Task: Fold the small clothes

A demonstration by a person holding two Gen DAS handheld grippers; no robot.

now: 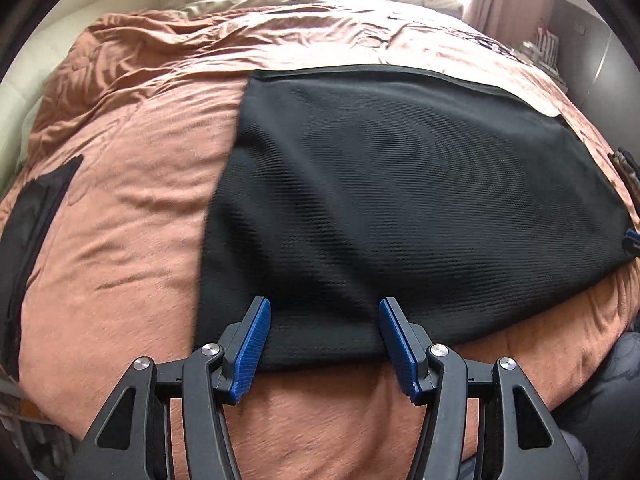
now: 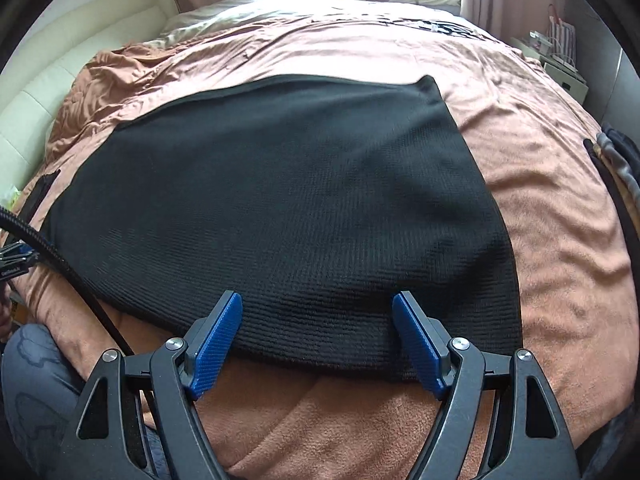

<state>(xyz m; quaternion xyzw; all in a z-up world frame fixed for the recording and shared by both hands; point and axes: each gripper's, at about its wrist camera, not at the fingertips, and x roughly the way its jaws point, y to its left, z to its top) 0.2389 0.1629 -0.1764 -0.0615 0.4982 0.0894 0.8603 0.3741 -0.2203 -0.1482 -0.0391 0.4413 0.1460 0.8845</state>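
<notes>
Black knit garment [image 1: 400, 208] lay spread flat on the bed's brown blanket [image 1: 128, 208]. I had my left gripper [image 1: 325, 344] and my right gripper [image 2: 317, 340] at its near edge, both spread wide, holding nothing.

Left hand-held gripper [image 1: 325, 314] jaws spread wide; right hand-held gripper [image 2: 318, 310] likewise.
</notes>
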